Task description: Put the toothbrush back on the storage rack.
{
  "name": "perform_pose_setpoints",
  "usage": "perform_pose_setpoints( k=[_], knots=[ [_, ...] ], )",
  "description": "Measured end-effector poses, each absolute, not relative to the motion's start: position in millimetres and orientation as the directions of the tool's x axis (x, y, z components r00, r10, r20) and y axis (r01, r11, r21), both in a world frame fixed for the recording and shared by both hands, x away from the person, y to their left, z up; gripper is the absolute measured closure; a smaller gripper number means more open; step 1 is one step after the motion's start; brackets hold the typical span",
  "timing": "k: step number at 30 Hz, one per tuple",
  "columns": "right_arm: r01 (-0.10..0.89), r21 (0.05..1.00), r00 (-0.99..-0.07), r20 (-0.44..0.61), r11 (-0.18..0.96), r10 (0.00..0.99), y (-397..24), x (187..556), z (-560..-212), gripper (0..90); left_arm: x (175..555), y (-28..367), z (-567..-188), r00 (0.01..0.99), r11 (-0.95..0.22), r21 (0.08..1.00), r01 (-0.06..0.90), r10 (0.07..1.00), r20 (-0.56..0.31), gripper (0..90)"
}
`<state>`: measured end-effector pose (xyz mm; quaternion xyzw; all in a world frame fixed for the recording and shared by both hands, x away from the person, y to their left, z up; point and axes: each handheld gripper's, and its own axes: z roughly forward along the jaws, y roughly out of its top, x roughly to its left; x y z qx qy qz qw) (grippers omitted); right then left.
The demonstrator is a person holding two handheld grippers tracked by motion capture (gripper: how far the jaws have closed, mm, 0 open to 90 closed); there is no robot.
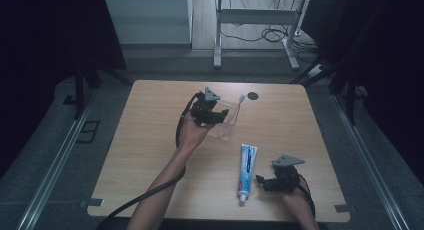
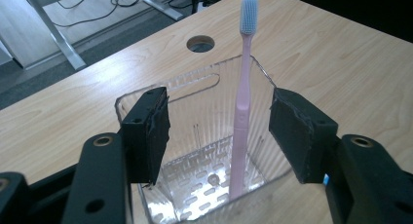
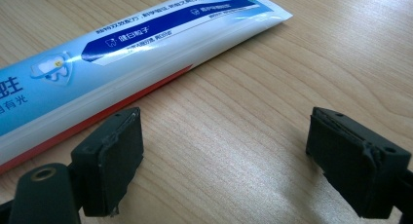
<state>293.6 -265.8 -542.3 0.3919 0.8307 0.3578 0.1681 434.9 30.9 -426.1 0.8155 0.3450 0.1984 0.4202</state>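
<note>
Pink plastic toothbrush (image 2: 242, 117) stands upright in the clear plastic holder (image 2: 146, 100), leaning into the holder's far right corner as your left gripper view has it, blue-grey bristles up, well above the rim. Your left gripper (image 2: 219, 131) hovers just over the holder with jaws spread, one pad either side of the opening, pinching nothing; the brush sits between them but clear of both pads. Holder sits mid-table (image 1: 150, 155), near the round cable hole (image 2: 200, 43). Your right gripper (image 3: 224, 156) sits low over the wood at the near right, jaws spread wide and empty, just beside the blue-and-white toothpaste tube (image 3: 122, 53), which lies flat with its cap toward you in the high view. Handling call: toothbrush is light, stiff and thin, smooth handle, likely to slip or pivot if pinched off-centre, so take it on the straight handle above the holder rim, never on the bristles. Holder looks like thin rigid ribbed plastic with a slotted base, light, so it can slide or tip if you knock the rim; it may crack under a hard squeeze, so grip one wall gently if you must move it. Tube is soft and squashy, light, glossy skin; it will dent and may ooze, so close across the firmer shoulder near the cap or pinch the flat crimped end, not the belly.
</note>
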Motion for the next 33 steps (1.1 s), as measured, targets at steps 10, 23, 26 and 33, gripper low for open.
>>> perform_pose_setpoints(
  k=[10, 23, 26, 33],
  knots=[
    [0.532, 0.726, -0.636, 0.002, 0.436, 0.772, -265.8, 293.5, -542.2, 13.3, 414.2, 43.0, -422.2, 0.710, -0.408, 0.821, 0.399, 0.705, 0.005, 49.5],
    [0.532, 0.726, -0.635, 0.001, 0.436, 0.773, -265.7, 293.5, -542.2, 13.3, 396.7, 67.0, -433.3, 0.712, -0.393, 0.811, 0.433, 0.701, -0.041, 59.0],
    [0.532, 0.726, -0.636, 0.001, 0.436, 0.772, -265.7, 293.5, -542.2, 13.3, 393.3, 74.0, -436.0, 0.709, -0.392, 0.807, 0.442, 0.704, -0.046, 59.5],
    [0.532, 0.726, -0.635, 0.001, 0.436, 0.773, -265.7, 293.5, -542.2, 13.3, 382.5, 91.7, -444.7, 0.696, -0.368, 0.809, 0.458, 0.715, -0.069, 61.8]
  ],
)
